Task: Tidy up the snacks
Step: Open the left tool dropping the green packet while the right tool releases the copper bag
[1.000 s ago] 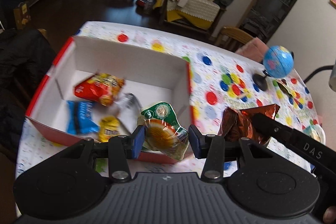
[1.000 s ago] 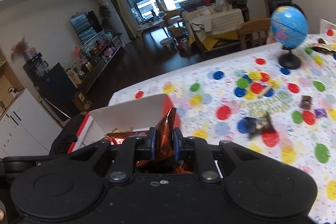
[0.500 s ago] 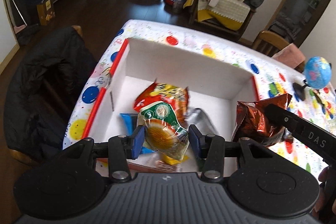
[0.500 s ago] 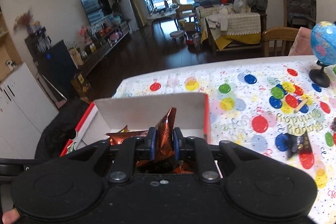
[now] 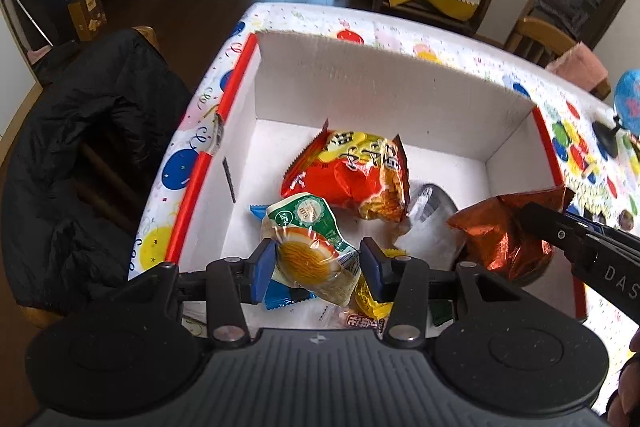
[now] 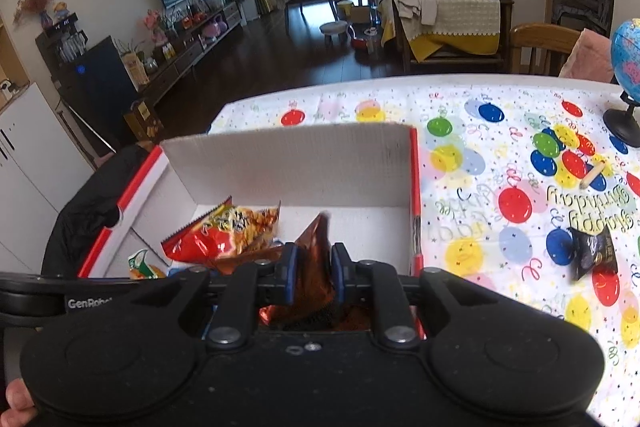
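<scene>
Left hand-held gripper (image 5: 316, 264) pinched a soft, probably light pastry packet (image 5: 310, 247); right hand-held gripper (image 6: 312, 277) gripped a crinkly copper bag (image 6: 314, 259) over the box (image 5: 384, 91).

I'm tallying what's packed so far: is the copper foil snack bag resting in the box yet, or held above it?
Held above it. The copper foil bag is pinched in the right tongs, hanging over the box interior, not yet lying on its floor.
</scene>
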`<state>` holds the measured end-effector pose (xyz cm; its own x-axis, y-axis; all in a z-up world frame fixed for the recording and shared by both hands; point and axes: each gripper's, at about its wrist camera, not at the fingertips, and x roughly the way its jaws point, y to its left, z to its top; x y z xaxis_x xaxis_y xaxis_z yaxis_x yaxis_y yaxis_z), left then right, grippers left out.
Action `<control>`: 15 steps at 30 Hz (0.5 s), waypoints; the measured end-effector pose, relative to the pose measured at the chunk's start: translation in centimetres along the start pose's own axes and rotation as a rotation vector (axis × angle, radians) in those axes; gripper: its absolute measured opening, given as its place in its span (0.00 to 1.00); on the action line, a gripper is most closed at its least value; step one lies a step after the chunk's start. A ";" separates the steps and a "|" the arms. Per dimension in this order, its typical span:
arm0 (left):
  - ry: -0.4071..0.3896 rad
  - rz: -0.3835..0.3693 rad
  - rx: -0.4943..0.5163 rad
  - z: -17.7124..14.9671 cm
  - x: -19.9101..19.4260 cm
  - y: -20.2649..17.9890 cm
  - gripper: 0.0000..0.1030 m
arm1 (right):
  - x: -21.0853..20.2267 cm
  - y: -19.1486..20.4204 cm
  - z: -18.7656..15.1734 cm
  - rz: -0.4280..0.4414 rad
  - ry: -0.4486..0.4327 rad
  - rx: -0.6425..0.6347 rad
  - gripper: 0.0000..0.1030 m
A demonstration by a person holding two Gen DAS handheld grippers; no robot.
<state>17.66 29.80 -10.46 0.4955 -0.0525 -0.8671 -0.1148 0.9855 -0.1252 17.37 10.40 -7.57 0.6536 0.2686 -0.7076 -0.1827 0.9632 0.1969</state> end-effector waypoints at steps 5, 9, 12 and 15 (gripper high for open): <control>0.029 0.004 0.012 -0.4 0.7 -0.5 0.46 | -0.2 0.0 -0.3 0.003 0.014 -0.008 0.21; 0.026 -0.003 0.014 -0.7 0.6 -0.6 0.47 | -0.5 -0.2 -0.7 0.005 0.021 -0.006 0.24; 0.013 -0.012 0.008 -0.9 0.0 -0.6 0.55 | -0.9 -0.4 -1.0 0.011 0.025 0.000 0.25; 0.001 -0.017 0.001 -1.1 -0.8 -0.7 0.55 | -1.3 -0.6 -1.1 0.013 0.030 0.009 0.26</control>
<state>16.41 29.00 -10.24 0.4965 -0.0693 -0.8652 -0.1054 0.9846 -0.1394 15.77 9.44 -7.53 0.6291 0.2811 -0.7247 -0.1847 0.9597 0.2120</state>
